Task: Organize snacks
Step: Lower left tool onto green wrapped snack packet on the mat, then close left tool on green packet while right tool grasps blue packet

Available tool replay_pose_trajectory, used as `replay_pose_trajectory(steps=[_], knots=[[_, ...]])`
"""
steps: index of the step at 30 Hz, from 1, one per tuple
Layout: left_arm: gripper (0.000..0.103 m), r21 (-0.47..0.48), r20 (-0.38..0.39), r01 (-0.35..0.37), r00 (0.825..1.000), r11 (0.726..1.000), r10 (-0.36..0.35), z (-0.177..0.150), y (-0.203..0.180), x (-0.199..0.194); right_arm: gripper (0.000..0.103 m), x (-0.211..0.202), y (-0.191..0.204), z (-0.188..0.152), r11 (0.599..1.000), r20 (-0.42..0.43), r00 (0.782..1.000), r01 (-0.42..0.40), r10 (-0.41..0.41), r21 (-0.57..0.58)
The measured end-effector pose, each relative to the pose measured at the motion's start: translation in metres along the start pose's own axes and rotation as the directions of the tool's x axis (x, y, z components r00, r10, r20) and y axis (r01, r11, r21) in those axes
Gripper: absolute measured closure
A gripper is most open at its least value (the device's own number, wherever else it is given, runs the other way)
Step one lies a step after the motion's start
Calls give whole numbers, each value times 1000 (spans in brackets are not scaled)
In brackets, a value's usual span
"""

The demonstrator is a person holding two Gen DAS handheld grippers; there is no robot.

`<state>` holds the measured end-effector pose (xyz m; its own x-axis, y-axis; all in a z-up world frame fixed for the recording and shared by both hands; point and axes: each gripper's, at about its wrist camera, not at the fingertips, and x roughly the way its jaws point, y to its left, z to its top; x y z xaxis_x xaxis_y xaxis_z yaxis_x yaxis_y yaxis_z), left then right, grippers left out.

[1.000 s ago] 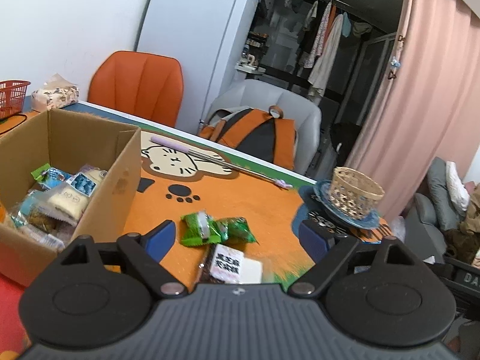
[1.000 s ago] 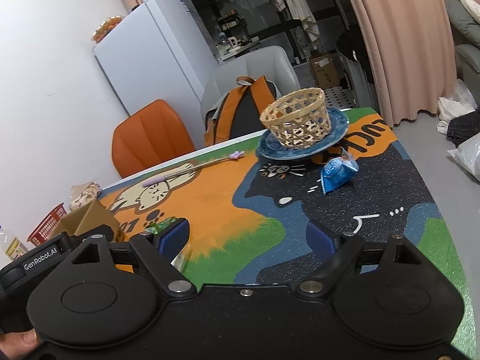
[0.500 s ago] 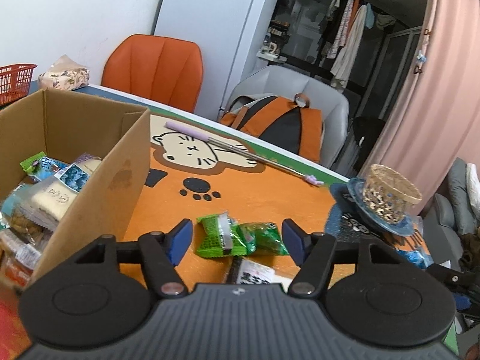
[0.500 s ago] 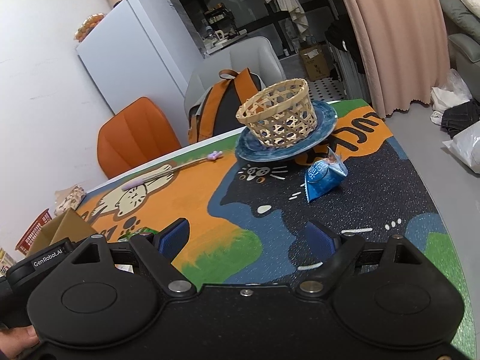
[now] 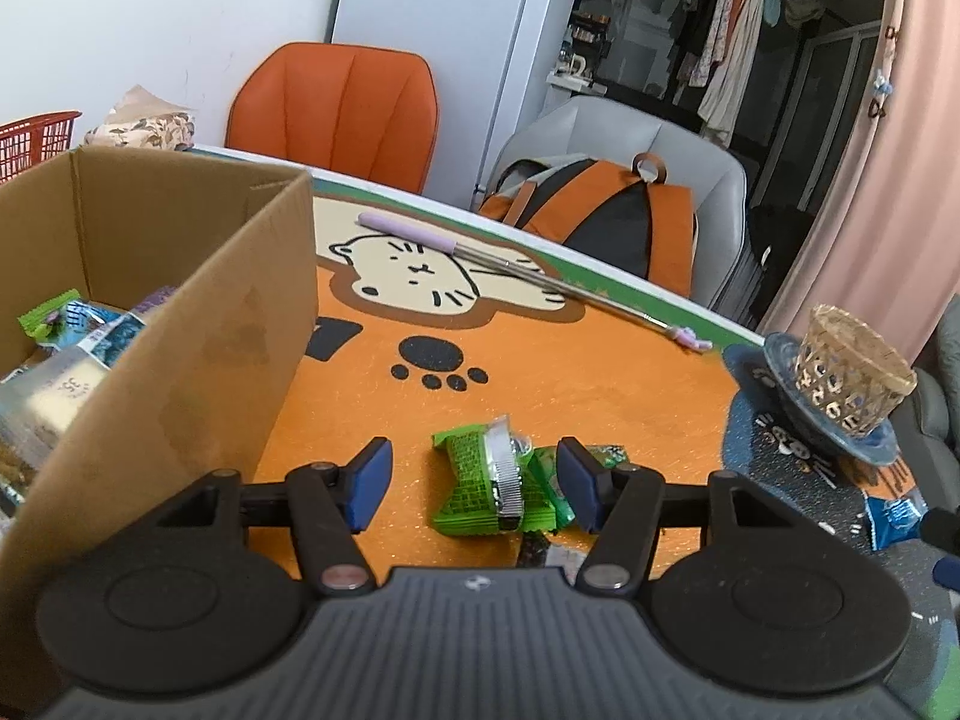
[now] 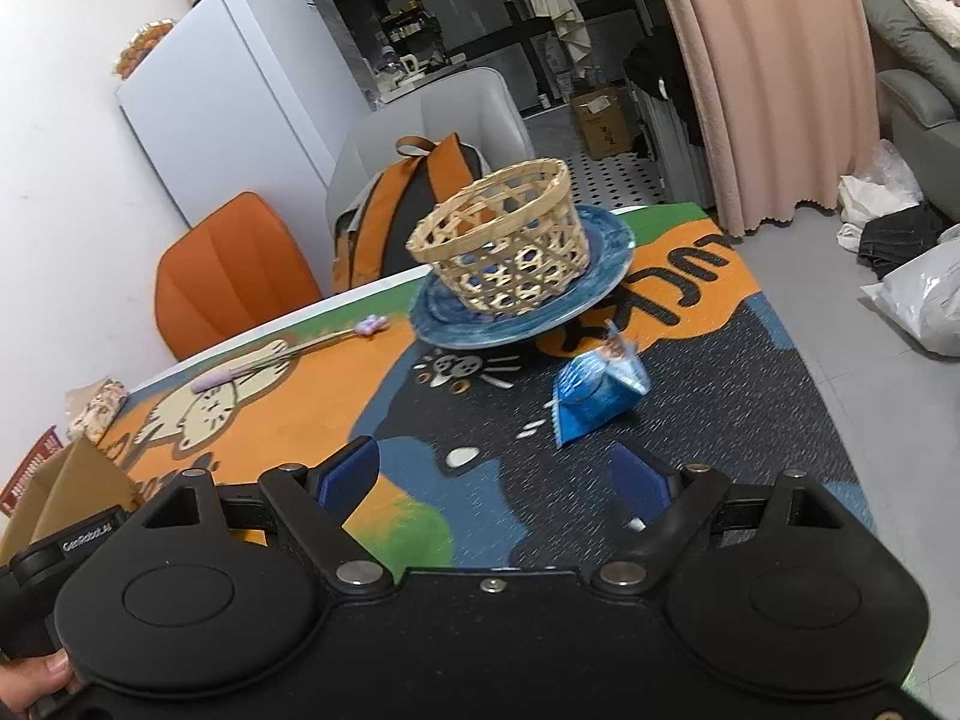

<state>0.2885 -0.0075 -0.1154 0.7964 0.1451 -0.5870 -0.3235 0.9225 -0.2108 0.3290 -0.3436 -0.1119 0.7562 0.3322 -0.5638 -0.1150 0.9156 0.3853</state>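
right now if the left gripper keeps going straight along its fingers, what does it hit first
Most likely the green snack packet lying on the table mat. It sits between the left gripper fingers, which are closing but not yet touching it. Depth is uncertain.

Cardboard box (image 5: pixel 180 324) cut off by left edge; snack packets inside half hidden behind near wall, print unreadable. Dark packet (image 5: pixel 540 552) mostly hidden under left gripper body. Second green packet (image 5: pixel 549 480) partly behind right blue pad. Blue packet (image 5: pixel 894 519) clipped by other gripper at right edge. Red basket (image 5: pixel 36 138) cut by frame. Hand (image 6: pixel 30 678) only sliver at corner.
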Motion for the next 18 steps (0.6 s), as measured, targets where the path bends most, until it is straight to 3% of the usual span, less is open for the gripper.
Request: replay_pose_trajectory(steps=[4,6,15,18], knots=[[52,14,-32,0,999,1000,0,-1,-1,10,18,9,-2,10,998,5,999,40,-39,-40],[61,12,-51,12,999,1000,-11,-1,-3,14,18,14,-4,14,998,0,999,47,-47,-42],[67,68,-65,60,996,996,-55,1,-21,26,20,37,-7,20,995,-33,996,76,-79,-69],[68,92,-71,79,995,993,-73,1,-28,27,26,44,-9,21,995,-44,996,76,-79,-69]])
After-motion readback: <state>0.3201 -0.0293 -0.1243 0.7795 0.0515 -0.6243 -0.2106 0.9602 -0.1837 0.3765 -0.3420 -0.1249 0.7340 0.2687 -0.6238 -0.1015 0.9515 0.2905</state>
